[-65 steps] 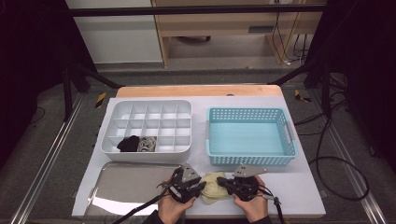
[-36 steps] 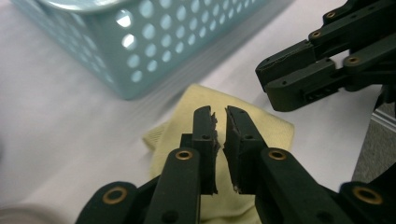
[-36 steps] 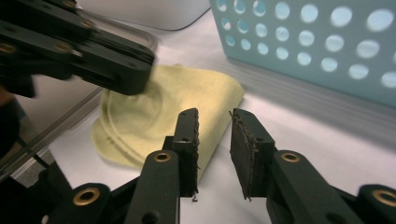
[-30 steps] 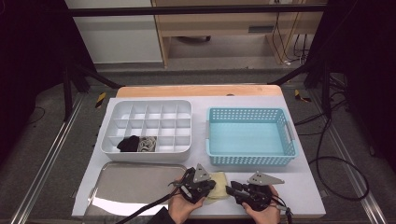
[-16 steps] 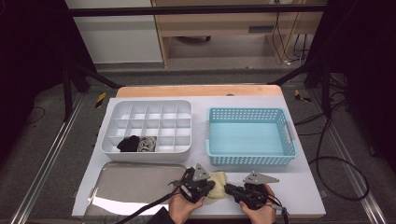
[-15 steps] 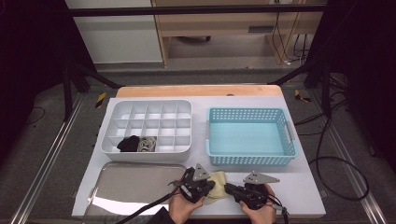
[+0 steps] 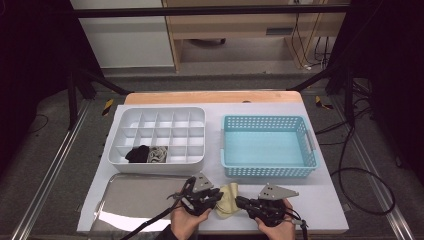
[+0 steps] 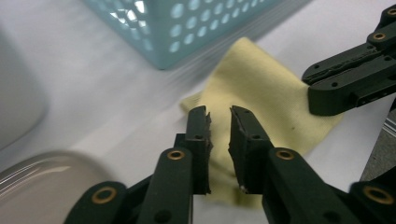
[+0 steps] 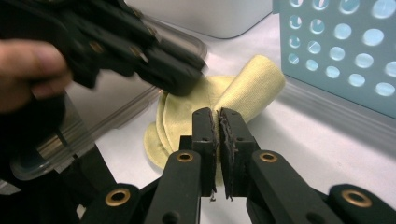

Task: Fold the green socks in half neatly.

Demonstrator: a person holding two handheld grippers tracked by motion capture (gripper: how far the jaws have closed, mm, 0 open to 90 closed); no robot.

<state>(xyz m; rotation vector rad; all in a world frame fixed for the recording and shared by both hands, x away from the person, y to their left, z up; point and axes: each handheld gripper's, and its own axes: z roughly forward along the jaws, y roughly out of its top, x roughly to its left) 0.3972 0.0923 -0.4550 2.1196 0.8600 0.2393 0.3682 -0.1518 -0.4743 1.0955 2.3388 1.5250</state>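
High view puts the yellow cloth [image 7: 227, 199] on the desk [image 7: 320, 200] between both grippers, just before the blue basket [image 7: 267, 172]. Left gripper [image 8: 219, 116], jaws just parted with a small gap, hovers over its near edge; right gripper [image 9: 218, 116] pinches the opposite edge.

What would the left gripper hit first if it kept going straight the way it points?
Most likely the yellow cloth lying just past the left gripper, then the right gripper on the cloth's far edge; depth is hard to judge.
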